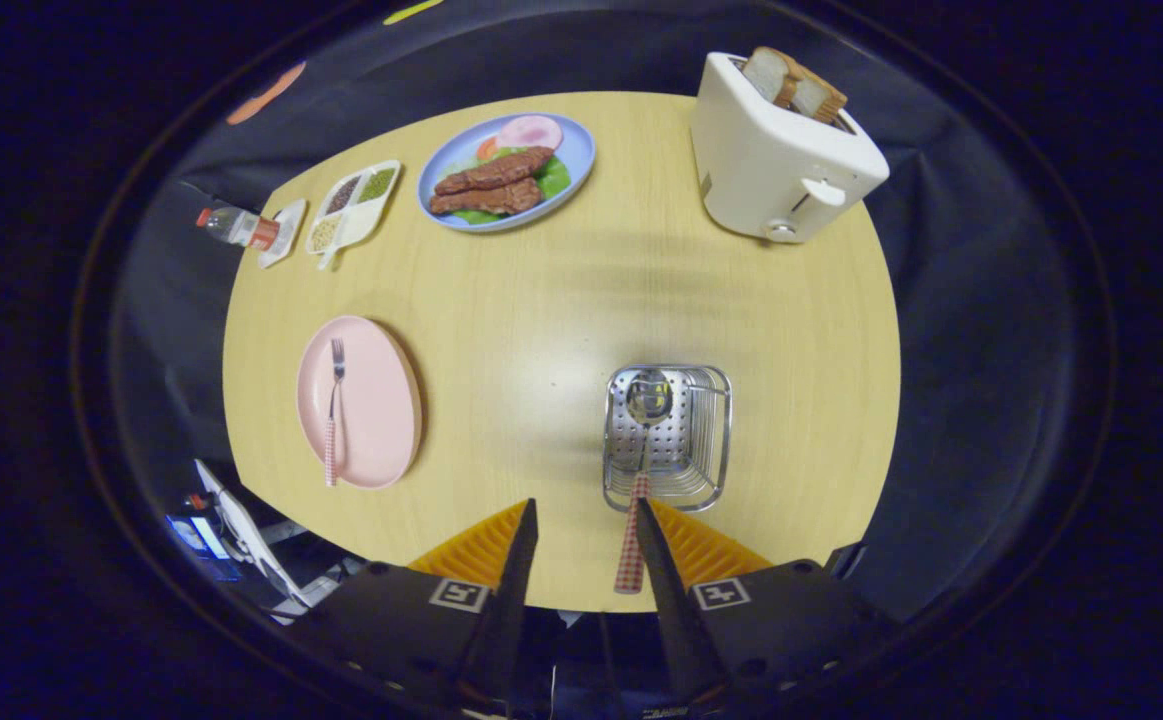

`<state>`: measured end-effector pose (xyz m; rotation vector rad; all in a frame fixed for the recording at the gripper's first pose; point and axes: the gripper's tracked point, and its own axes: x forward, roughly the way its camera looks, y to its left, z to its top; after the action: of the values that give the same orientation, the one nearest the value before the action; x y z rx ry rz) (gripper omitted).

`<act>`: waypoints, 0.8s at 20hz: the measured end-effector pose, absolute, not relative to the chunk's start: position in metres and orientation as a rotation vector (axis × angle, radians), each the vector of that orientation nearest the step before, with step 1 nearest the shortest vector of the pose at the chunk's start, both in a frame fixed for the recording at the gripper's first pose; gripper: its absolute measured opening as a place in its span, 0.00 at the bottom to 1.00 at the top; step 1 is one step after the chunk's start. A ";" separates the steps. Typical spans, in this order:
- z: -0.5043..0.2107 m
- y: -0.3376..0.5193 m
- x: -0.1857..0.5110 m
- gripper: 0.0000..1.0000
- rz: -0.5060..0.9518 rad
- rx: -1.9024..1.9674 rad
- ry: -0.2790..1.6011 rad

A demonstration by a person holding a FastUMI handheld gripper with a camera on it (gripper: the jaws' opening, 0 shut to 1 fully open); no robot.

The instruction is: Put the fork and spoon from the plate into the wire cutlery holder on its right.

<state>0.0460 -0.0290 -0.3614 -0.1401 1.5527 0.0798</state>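
The gripper (581,530) was closest of all, up above the table (561,300) and looking down. Its two fingers were spread wide apart. The spoon (641,450) had its checked handle lying close against the right finger, but the left finger was well away from it, so the gripper did not have a proper hold on it (it looked let go, though I could not tell if the right finger still touched the handle).

Just ahead of the fingers was the wire cutlery holder (668,437). The spoon's round bowl was down inside it, and the handle stuck up and out over the near rim, toward the fingers. So the spoon seemed to be in.

Off to the left, well apart from the holder, was the pink plate (361,400). The fork (334,410) lay on it, prongs pointing away, handle near the plate's near edge. It still had to be moved.

Farther away were the blue plate of food (507,172), a small divided dish (353,208), a little bottle (233,227) and the toaster (779,155) with bread in it.

What could go wrong? If the gripper swung away sideways, the right finger might catch the long handle and tip the spoon out, or drag the light holder along. The fork lay flat and thin on the plate, so the fingers might slip off it or push the plate.
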 end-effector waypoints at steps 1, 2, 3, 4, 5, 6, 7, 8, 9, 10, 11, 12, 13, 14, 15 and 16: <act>-0.359 -0.025 0.043 0.75 0.085 -0.167 1.528; -0.358 -0.019 0.042 0.92 0.093 -0.183 1.503; -0.357 -0.012 0.038 0.96 0.100 -0.193 1.486; -0.357 -0.004 0.034 0.99 0.109 -0.193 1.474; -0.358 0.004 0.029 0.98 0.113 -0.188 1.466; -0.358 0.012 0.025 0.97 0.117 -0.179 1.457; -0.362 0.021 0.022 0.97 0.124 -0.169 1.449; -0.365 0.029 0.019 0.97 0.127 -0.165 1.437; -0.369 0.035 0.017 0.97 0.128 -0.167 1.423; -0.372 0.043 0.017 0.97 0.125 -0.169 1.402; -0.375 0.050 0.015 0.97 0.121 -0.172 1.382; -0.380 0.059 0.015 0.97 0.119 -0.170 1.363; -0.379 0.066 0.010 0.97 0.122 -0.172 1.344; -0.382 0.076 0.009 0.97 0.125 -0.175 1.326; -0.385 0.085 0.008 0.97 0.129 -0.183 1.310; -0.388 0.094 0.007 0.97 0.133 -0.193 1.297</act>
<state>0.0074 0.0937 -0.3885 -0.1926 1.2972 0.1330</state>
